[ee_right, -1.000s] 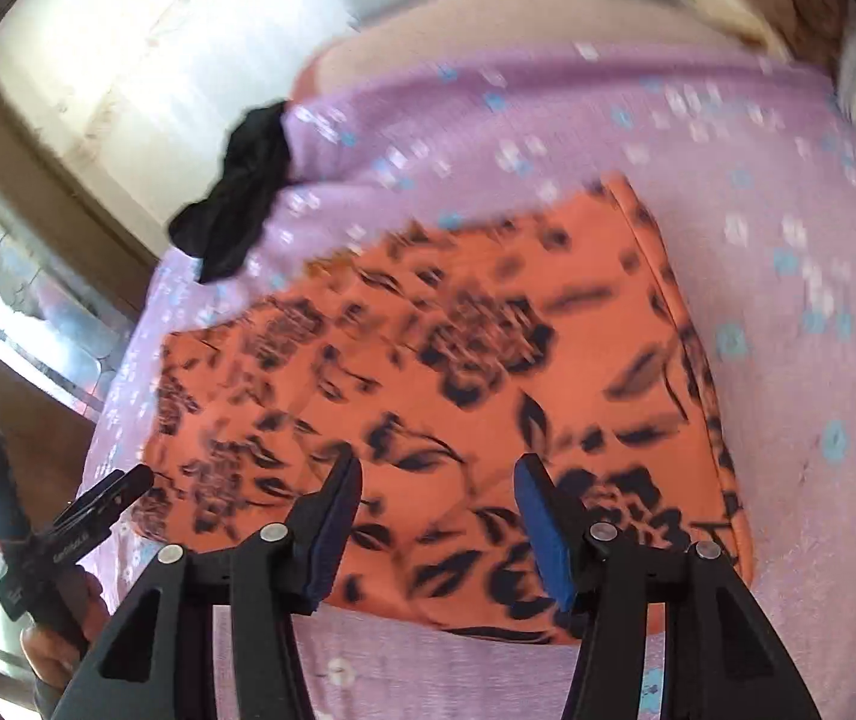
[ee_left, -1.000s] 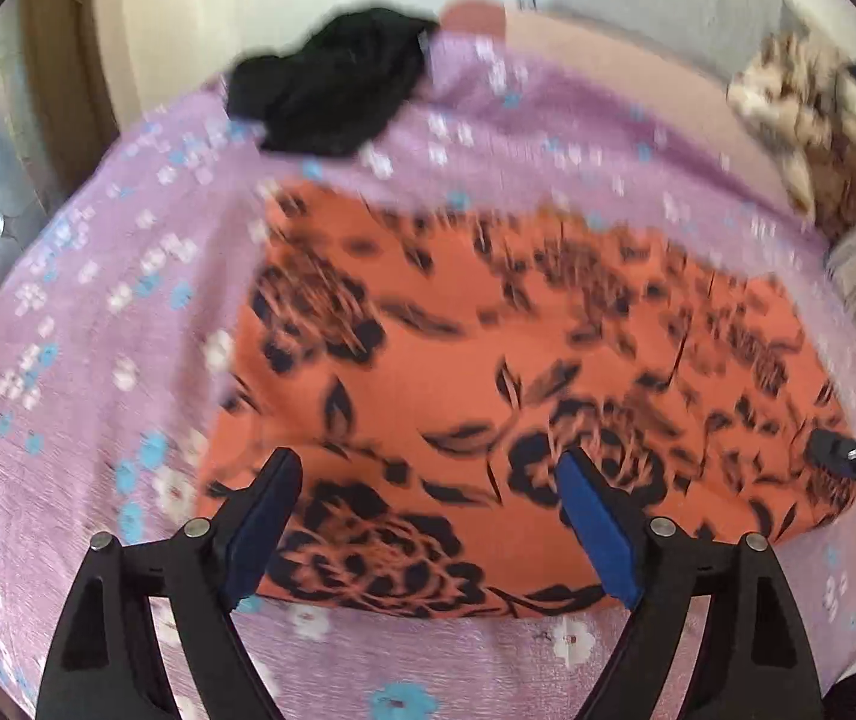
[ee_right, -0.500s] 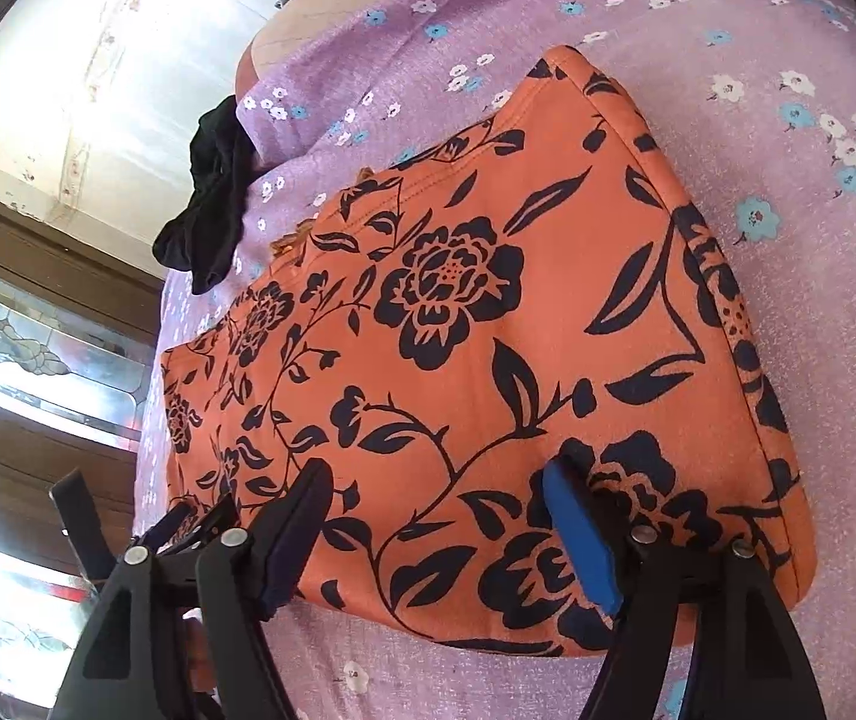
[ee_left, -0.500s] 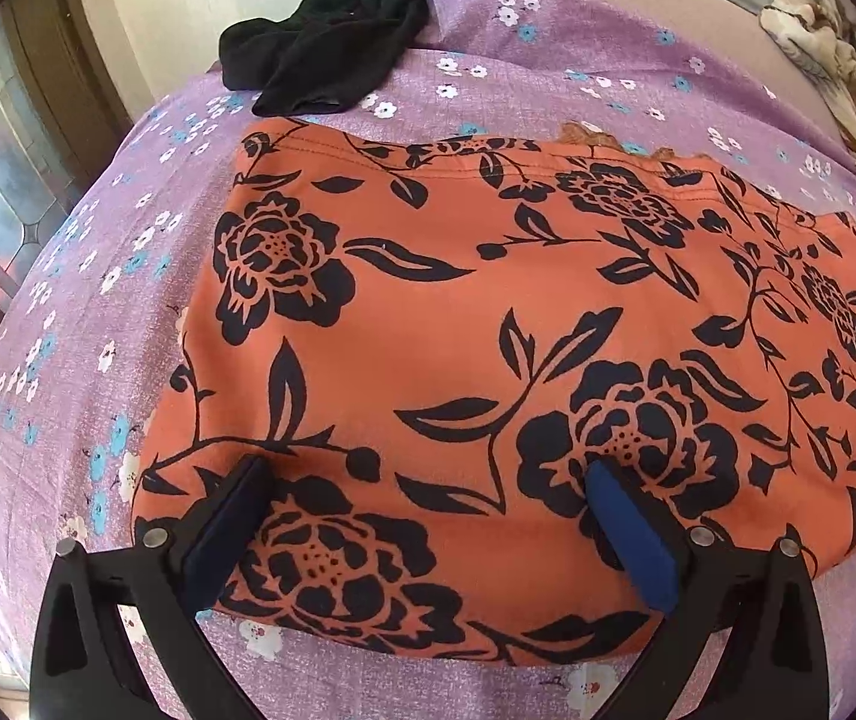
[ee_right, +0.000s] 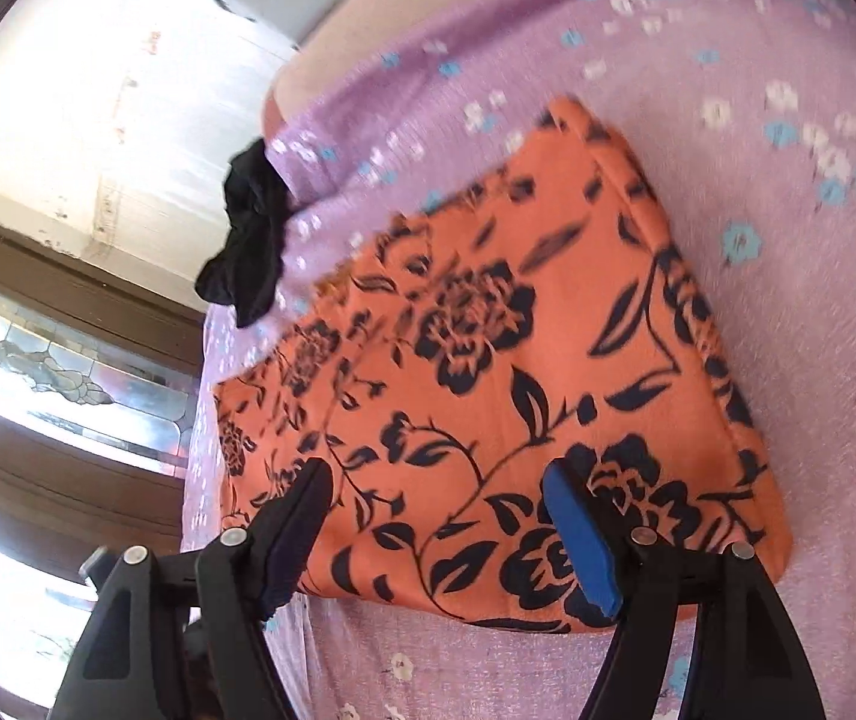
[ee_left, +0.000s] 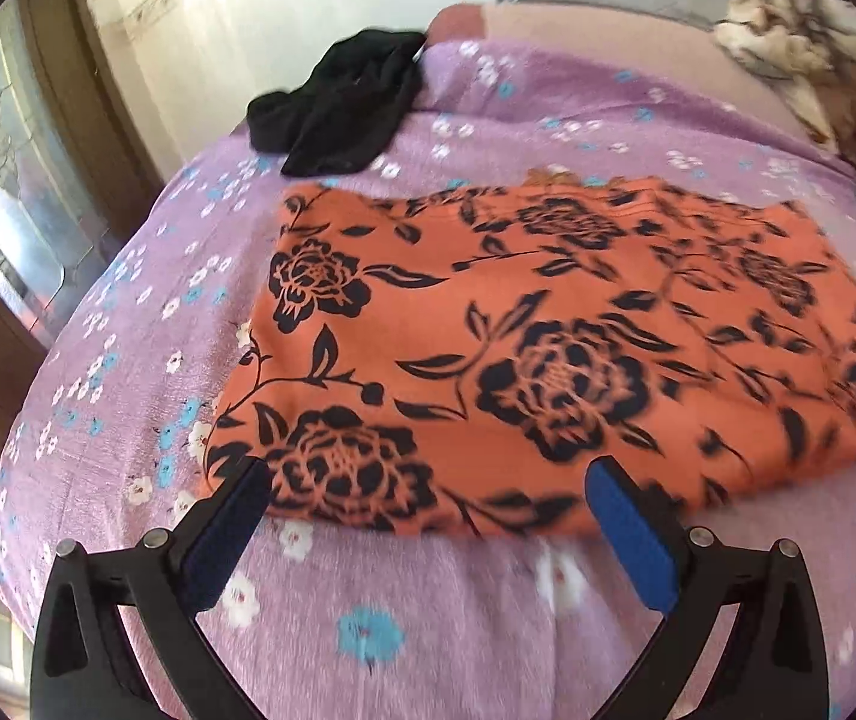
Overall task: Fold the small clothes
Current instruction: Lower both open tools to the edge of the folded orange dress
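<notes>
Orange floral garment (ee_left: 548,354) lies folded flat on purple flowered bedsheet (ee_left: 128,360); my left gripper (ee_left: 428,516) gapes wide at near edge, nothing clamped; my right gripper (ee_right: 437,510) spread over near corner, pads empty; black cloth (ee_left: 344,114) heaped beyond.

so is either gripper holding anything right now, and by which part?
Nothing is held. The left gripper and right gripper both stand open at the near edge of the orange floral garment, which lies flat on the purple bedsheet.
</notes>
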Demonstrator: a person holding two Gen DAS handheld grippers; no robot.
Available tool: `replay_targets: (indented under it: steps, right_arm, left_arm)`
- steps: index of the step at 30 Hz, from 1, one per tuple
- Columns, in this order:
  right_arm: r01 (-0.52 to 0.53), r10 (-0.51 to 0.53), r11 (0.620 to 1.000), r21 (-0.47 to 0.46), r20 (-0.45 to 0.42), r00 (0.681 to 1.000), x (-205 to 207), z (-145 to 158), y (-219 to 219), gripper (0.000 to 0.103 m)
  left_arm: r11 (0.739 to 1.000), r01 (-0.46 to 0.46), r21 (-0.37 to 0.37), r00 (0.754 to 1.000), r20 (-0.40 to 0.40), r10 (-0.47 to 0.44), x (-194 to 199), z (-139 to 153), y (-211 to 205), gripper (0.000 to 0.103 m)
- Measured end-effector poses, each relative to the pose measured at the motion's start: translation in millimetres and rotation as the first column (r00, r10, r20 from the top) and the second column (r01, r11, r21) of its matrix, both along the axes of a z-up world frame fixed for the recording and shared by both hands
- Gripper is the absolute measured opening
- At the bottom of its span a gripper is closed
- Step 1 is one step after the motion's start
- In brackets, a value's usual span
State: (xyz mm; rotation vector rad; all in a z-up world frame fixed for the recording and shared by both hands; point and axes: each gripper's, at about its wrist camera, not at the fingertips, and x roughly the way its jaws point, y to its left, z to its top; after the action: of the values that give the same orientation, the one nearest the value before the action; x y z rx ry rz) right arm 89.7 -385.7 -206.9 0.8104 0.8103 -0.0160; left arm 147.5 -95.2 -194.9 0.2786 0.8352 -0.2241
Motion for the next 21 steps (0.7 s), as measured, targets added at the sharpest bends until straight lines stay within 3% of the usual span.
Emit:
replay_targets:
  steps: [4, 7, 12, 17, 20, 21]
  right_arm:
    - [-0.007, 0.012, 0.996, -0.088, 0.058, 0.998, -13.5, 20.3, 15.2, 0.073]
    - [0.000, 0.011, 0.987, -0.159, 0.068, 0.998, -22.0, 27.3, 26.1, 0.049]
    - [0.030, -0.021, 0.963, -0.268, 0.036, 0.999, -23.5, 27.3, 26.4, 0.045]
    - [0.029, -0.041, 0.975, -0.219, -0.047, 0.998, -12.5, 5.8, 14.0, 0.045]
    - [-0.007, -0.016, 0.983, -0.184, -0.126, 0.992, -0.2, -13.0, 13.8, 0.045]
    - [-0.019, -0.008, 0.986, -0.165, -0.163, 0.987, 4.4, -22.8, 13.8, 0.045]
  left_arm:
    - [0.998, 0.012, -0.069, 1.000, 0.011, -0.012, -21.1, 13.0, 14.1, 0.103]
    - [0.993, -0.012, -0.119, 1.000, -0.008, 0.011, -22.8, 18.1, 24.2, 0.103]
    - [0.985, 0.011, -0.175, 1.000, 0.011, -0.009, -18.2, 23.8, 32.2, 0.103]
    - [0.982, 0.006, -0.189, 1.000, -0.015, -0.008, 3.7, 17.0, 26.1, 0.103]
    - [0.986, -0.017, -0.164, 0.994, -0.106, 0.000, 29.3, -1.8, 20.2, 0.103]
    - [0.989, -0.035, -0.146, 0.985, -0.171, 0.010, 41.4, -14.5, 18.9, 0.103]
